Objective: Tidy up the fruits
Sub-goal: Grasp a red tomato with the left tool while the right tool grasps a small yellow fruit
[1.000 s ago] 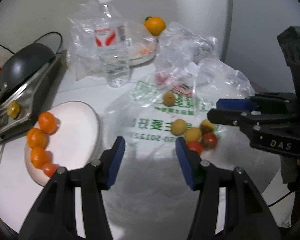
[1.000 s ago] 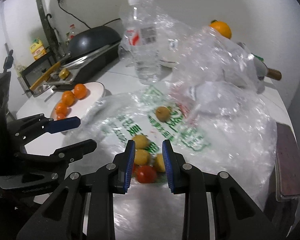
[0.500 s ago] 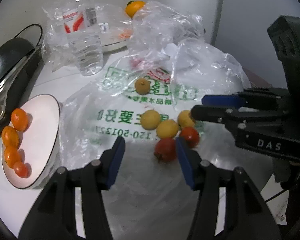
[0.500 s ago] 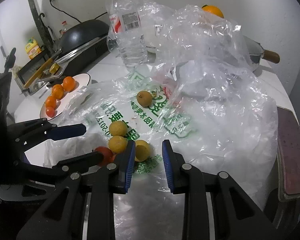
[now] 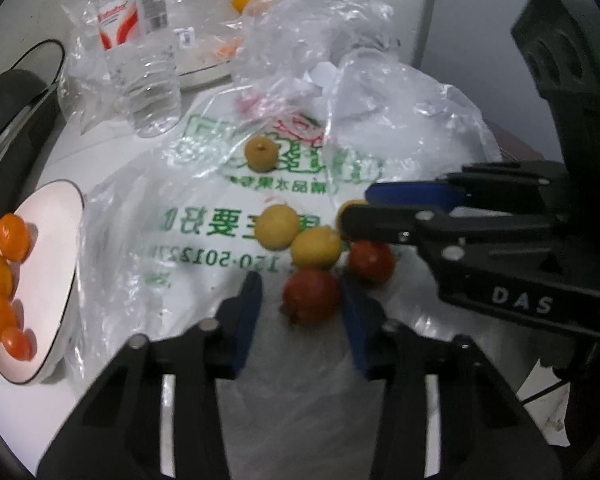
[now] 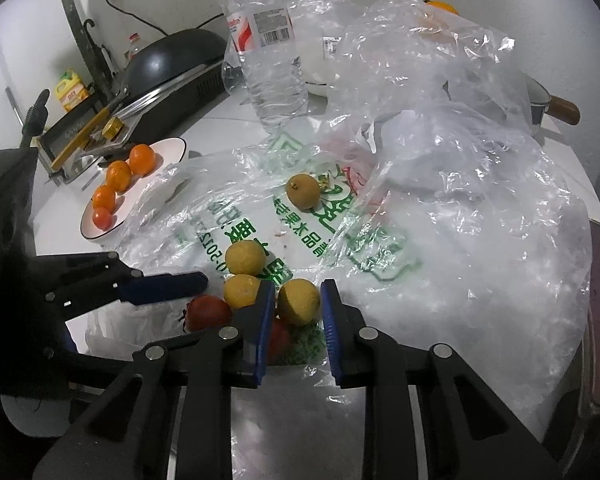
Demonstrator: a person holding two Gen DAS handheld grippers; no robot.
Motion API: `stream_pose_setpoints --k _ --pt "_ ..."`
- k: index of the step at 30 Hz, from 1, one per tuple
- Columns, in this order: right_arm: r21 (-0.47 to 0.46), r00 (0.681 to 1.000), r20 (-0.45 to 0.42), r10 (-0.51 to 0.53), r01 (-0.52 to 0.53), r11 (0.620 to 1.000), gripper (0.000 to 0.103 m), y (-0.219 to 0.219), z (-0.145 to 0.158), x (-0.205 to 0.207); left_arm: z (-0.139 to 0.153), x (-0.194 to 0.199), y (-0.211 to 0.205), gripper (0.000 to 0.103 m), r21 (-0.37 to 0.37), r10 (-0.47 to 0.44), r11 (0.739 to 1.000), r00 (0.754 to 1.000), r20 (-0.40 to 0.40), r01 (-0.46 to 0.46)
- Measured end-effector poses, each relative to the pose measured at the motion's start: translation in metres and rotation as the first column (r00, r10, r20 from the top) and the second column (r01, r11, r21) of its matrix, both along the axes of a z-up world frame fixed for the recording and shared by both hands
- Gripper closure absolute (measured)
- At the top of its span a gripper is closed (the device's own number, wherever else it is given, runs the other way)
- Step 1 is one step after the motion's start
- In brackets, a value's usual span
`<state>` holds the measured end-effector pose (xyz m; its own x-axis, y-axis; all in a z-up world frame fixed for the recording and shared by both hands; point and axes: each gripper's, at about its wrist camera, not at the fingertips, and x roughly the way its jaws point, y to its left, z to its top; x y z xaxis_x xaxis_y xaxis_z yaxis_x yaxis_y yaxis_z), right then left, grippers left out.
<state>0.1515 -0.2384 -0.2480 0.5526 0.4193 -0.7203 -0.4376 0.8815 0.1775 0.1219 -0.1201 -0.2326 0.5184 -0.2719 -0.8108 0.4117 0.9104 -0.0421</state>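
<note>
Left gripper [image 5: 302,304]: blue-padded jaws apart, a red fruit [image 5: 311,295] lying between the tips on a printed plastic bag [image 5: 204,236]. Same bag holds a second red fruit [image 5: 371,261], two yellow fruits touching [image 5: 277,227] [image 5: 316,247] and a brownish fruit [image 5: 261,153] farther back; right gripper [image 5: 360,208] enters from the right, jaws nearly together. White plate [image 5: 56,248] at left carries four small orange fruits [image 5: 4,272]; water bottle [image 5: 140,60] upright behind

Yellow fruits [image 6: 245,257], red tomatoes [image 5: 311,295] — clustered on bag [image 6: 480,280]

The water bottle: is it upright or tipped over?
Upright. The bottle stands on its base on the table, cap on top, among plastic bags.
</note>
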Motion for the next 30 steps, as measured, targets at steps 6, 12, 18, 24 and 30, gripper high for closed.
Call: stream_pose_setpoints --k 6,12,18,24,30 --pt "0.02 1.0 -0.008 -0.011 0.011 1.0 0.078 -0.002 -0.003 0.003 0.003 -0.002 -0.002 0.076 -0.008 -0.019 1.0 1.0 0.01 0.019" --pt "0.021 1.0 0.014 -0.022 0.022 1.0 0.078 -0.006 0.001 0.0 0.01 -0.005 0.001 0.076 -0.004 -0.015 1.0 0.999 0.03 0.016" --pt "0.01 0.999 0.045 -0.025 0.025 1.0 0.078 -0.007 0.014 -0.003 0.023 -0.007 0.005 0.076 -0.01 -0.009 1.0 0.998 0.067 0.009" --pt "-0.004 0.997 0.078 -0.02 0.02 1.0 0.078 -0.005 0.027 -0.007 0.034 -0.011 0.013 0.076 -0.006 0.0 1.0 0.995 0.1 0.0" --pt "-0.004 0.994 0.106 -0.007 0.008 1.0 0.078 0.007 0.035 -0.012 0.047 -0.015 0.035 0.076 0.004 0.035 0.999 0.989 0.143 -0.036"
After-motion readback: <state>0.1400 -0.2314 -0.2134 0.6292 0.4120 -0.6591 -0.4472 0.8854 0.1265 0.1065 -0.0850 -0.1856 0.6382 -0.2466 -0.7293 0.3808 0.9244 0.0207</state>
